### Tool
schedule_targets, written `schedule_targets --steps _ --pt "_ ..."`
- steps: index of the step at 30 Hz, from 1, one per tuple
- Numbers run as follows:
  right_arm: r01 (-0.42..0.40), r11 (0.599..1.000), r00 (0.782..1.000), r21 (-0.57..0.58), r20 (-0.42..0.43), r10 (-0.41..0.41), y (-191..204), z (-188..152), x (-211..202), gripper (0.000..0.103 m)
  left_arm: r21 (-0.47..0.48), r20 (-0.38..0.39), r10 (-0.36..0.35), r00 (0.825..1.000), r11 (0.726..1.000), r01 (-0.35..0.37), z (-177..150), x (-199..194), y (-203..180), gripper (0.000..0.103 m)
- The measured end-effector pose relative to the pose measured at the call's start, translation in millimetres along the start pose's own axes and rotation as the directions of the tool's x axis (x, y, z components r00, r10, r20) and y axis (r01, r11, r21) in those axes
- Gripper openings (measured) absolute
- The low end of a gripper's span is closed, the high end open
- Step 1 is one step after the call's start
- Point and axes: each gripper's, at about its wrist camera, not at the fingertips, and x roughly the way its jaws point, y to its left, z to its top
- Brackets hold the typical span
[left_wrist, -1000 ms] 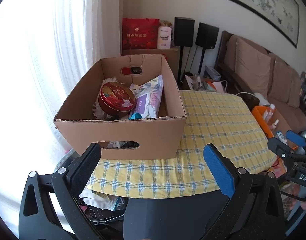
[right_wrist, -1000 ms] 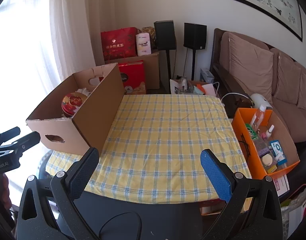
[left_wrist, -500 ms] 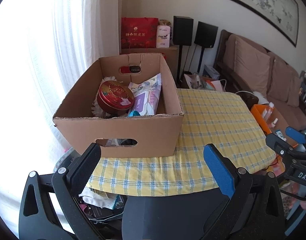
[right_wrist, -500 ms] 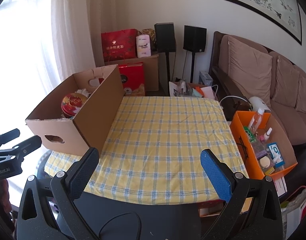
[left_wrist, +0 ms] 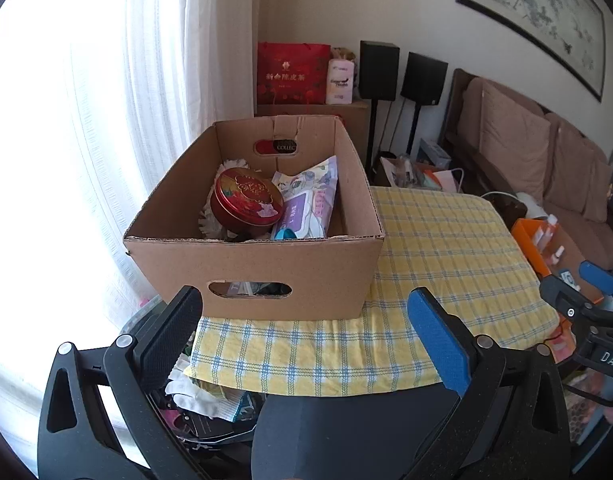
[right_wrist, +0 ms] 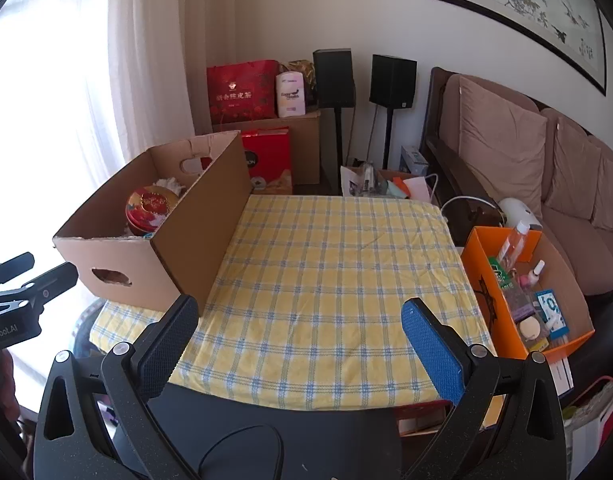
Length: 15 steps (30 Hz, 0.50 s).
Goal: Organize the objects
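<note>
1. Left wrist view: the left gripper (left_wrist: pixel 304 320) is spread wide with nothing between its fingers, and hangs at the near edge of the table (left_wrist: pixel 446 248).
2. A box (left_wrist: pixel 266 264) stands on the table's left end on the checked cloth, open at the top. Inside it lie a red tin (left_wrist: pixel 246 200), tilted, and a purple pack (left_wrist: pixel 306 204) just beside the tin on its right.
3. At the right edge of this view the right gripper (left_wrist: pixel 582 280) shows from the side, near an orange bin (left_wrist: pixel 524 236) beyond the table's right end.
4. Right wrist view: the right gripper (right_wrist: pixel 298 332) is also spread wide and holds nothing, facing the bare middle of the cloth.
5. The box (right_wrist: pixel 202 216) sits at far left with the tin (right_wrist: pixel 150 208) inside.
6. The bin (right_wrist: pixel 488 296) stands off the table's right side and holds bottles (right_wrist: pixel 514 242) and small packs.
7. The left gripper (right_wrist: pixel 30 276) shows at the left edge.
</note>
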Motion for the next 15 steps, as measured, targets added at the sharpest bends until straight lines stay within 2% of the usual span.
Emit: schedule_targets --steps 15 --pt "0.0 1.0 1.0 -0.002 -0.003 0.0 1.8 0.4 0.1 0.102 0.001 0.0 0.001 1.0 1.0 -0.001 -1.3 -0.3 -1.5 0.103"
